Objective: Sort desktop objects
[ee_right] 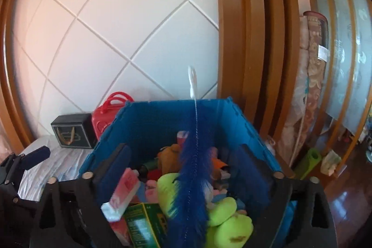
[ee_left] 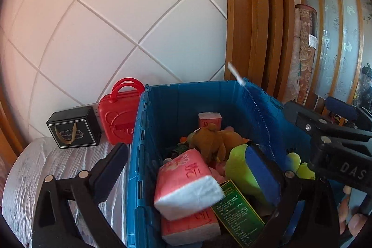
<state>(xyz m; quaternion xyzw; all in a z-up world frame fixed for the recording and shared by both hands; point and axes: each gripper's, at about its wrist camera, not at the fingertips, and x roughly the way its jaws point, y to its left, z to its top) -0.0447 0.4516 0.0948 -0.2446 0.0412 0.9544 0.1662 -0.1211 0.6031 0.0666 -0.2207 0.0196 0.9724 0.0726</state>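
A blue crate [ee_left: 186, 99] [ee_right: 148, 122] holds pink tissue packs [ee_left: 186, 185] [ee_right: 123, 192], a green box [ee_left: 237, 208] [ee_right: 144, 222], a brown plush [ee_left: 209, 141] and a lime green plush [ee_left: 239, 164] [ee_right: 223, 220]. My left gripper [ee_left: 188, 169] is open, one finger outside the crate's left wall, the other inside; the upper tissue pack hangs loose between them. My right gripper [ee_right: 186, 169] is open over the crate, also showing in the left wrist view [ee_left: 334, 129]. A blue bottle brush [ee_right: 193, 178] [ee_left: 255, 113] with a white handle stands between its fingers, untouched.
The crate sits on a pale tabletop [ee_left: 46, 169] against a white tiled wall. A red toy suitcase [ee_left: 118, 113] [ee_right: 104, 117] and a black gift box [ee_left: 74, 127] [ee_right: 69, 131] stand left of the crate. Wooden frames and rolled rugs [ee_right: 311, 85] are at right.
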